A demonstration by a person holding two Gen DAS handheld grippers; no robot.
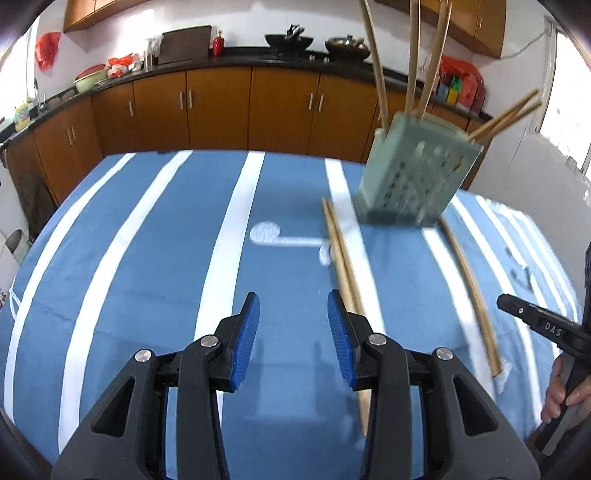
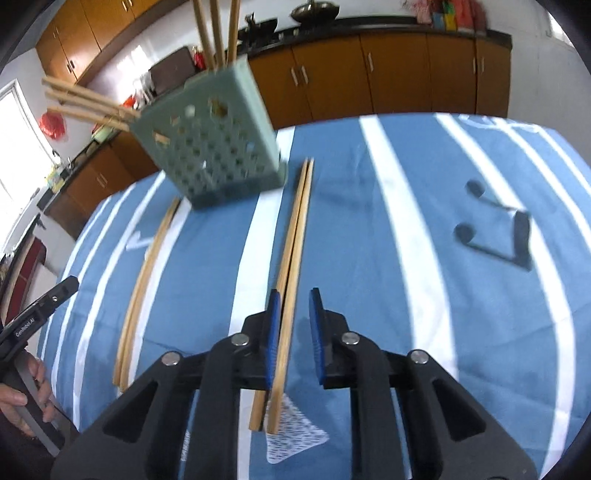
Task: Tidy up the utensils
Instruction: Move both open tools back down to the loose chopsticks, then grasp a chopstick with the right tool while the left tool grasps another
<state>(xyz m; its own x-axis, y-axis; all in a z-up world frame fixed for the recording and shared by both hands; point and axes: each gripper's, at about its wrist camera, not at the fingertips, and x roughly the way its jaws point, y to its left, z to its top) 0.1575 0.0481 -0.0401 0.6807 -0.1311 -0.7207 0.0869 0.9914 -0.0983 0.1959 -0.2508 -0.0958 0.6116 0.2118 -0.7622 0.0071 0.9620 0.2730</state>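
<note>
A pale green perforated utensil holder [image 1: 413, 173] [image 2: 218, 144] stands on the blue striped tablecloth [image 1: 155, 258] [image 2: 406, 258] with several wooden chopsticks [image 1: 413, 59] [image 2: 218, 33] sticking out of it. One pair of chopsticks [image 1: 341, 258] [image 2: 295, 236] lies flat in front of the holder. Another pair [image 1: 472, 288] [image 2: 144, 291] lies beside it. My left gripper [image 1: 293, 325] is open and empty, its right finger over one pair. My right gripper [image 2: 295, 325] is open, with the chopstick pair running between its fingers, close to the left pad [image 2: 273, 332].
Brown kitchen cabinets [image 1: 221, 107] [image 2: 369, 74] and a dark counter with woks [image 1: 288, 40] run behind the table. The other hand-held gripper shows at each view's edge, in the left wrist view [image 1: 543, 325] and in the right wrist view [image 2: 37, 314].
</note>
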